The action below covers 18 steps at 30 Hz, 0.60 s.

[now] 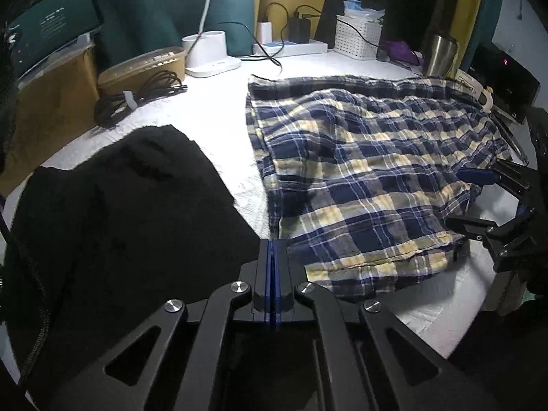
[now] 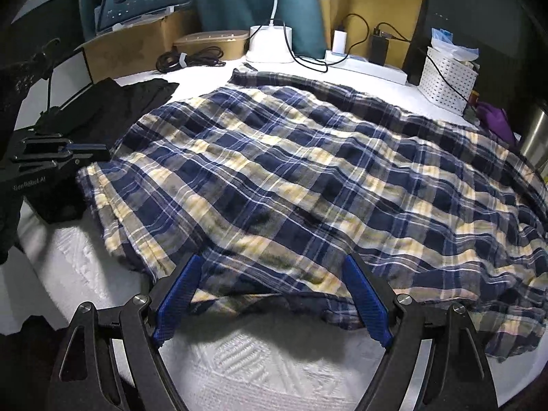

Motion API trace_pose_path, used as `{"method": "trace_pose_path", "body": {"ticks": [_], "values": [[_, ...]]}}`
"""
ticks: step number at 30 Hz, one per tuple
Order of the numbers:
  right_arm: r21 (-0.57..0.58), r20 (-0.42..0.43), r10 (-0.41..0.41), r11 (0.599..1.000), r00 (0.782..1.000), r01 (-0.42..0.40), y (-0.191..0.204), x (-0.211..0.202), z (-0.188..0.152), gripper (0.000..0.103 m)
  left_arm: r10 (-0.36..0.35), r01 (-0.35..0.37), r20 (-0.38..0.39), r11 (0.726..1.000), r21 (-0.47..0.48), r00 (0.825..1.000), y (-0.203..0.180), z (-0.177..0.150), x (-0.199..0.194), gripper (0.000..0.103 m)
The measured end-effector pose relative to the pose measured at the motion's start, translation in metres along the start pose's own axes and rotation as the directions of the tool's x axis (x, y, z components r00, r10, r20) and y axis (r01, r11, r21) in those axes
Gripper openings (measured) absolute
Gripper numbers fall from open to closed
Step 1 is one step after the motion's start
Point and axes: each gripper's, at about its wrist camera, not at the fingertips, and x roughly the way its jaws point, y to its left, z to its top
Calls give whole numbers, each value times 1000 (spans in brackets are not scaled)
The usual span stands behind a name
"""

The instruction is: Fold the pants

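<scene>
Plaid pants (image 1: 359, 167) in navy, yellow and white lie spread and doubled over on the white table (image 1: 219, 130); they fill the right wrist view (image 2: 308, 178). My left gripper (image 1: 273, 243) is shut with nothing visible between its pads, its tips at the pants' near left edge. It also shows at the left in the right wrist view (image 2: 99, 152). My right gripper (image 2: 270, 263) is open, its blue pads (image 2: 178, 294) straddling the pants' near edge. It also shows at the right in the left wrist view (image 1: 459, 198).
A black garment (image 1: 130, 212) lies left of the pants. At the back stand a coiled cable (image 1: 137, 99), a brown tub (image 1: 140, 68), a white lamp base (image 1: 209, 54), a power strip (image 1: 291, 47), a white basket (image 1: 358, 36) and a steel cup (image 1: 438, 54).
</scene>
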Motion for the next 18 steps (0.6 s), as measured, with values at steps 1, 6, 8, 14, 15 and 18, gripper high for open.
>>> {"method": "trace_pose_path", "body": {"ticks": [1,6,8,14,15,18], "values": [[10,11,-11,1000,1000,11,-5,-5,3,86,16,-16,20,1000,-7,1000,2,4,-7,1],[34,51,-51,998,997,50,-27,-15,18,86,0,4,127,1000,-27,992,5,26,-33,61],[45,63,-65,997,996,62,-37,-16,25,86,-13,17,136,1000,-22,991,5,38,-29,62],[86,87,-103,992,991,95,-66,-11,43,86,-55,54,118,998,17,992,2,76,5,62],[96,89,-109,990,990,100,-72,-9,46,86,-57,55,114,998,27,992,0,83,12,62],[119,86,-120,987,989,109,-85,-2,51,86,-72,68,95,997,46,993,-4,99,29,62]]}}
